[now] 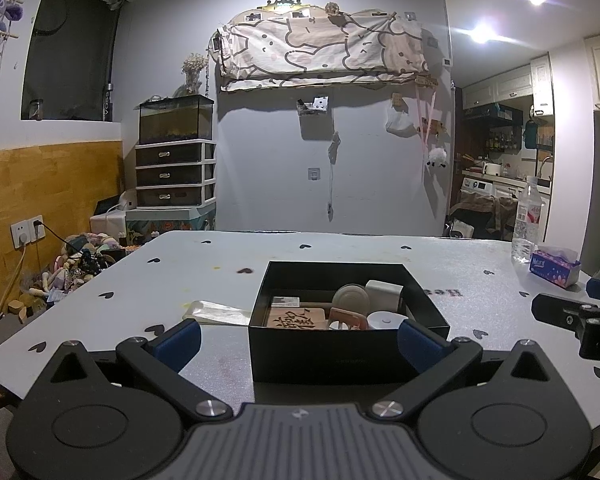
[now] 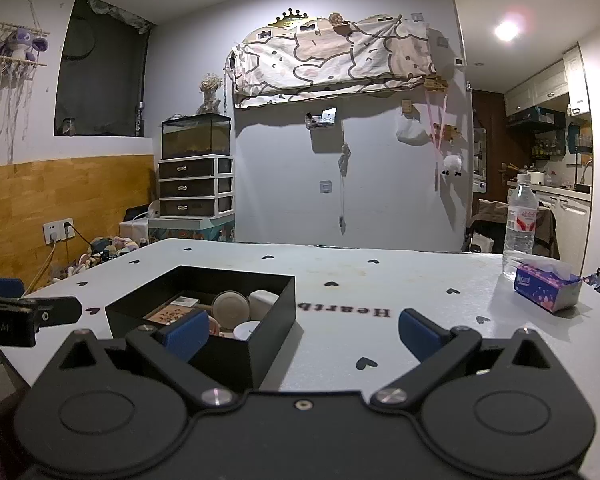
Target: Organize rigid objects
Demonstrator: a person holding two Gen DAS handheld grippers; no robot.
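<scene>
Both wrist views, taken above a white heart-printed table (image 1: 340,248). The black box (image 1: 348,356) sat in the lower centre of the left-wrist frame and in the lower left of the right-wrist frame. It held a carved wooden tile (image 1: 294,317), a round tan disc (image 1: 351,299), a white block (image 1: 384,291), a white round lid (image 1: 386,320) and a pinkish cut-out piece (image 1: 345,319), all crowded toward its near right part. A flat pale packet (image 1: 216,312) lay on the table touching the box's left wall.

The left gripper (image 1: 298,334) was spread wide and empty, its pads flanking the near corners of the box. The right gripper (image 2: 300,330) was likewise spread and empty, to the right of the box.

The contents appeared stiff and probably light; the disc and lid looked smooth, so likely to slip if pinched across their curved edges. The tile would best be taken by its opposite flat edges, the block by its parallel sides. Tight packing left little finger clearance. The box, thin-walled, might flex if gripped by one wall.
</scene>
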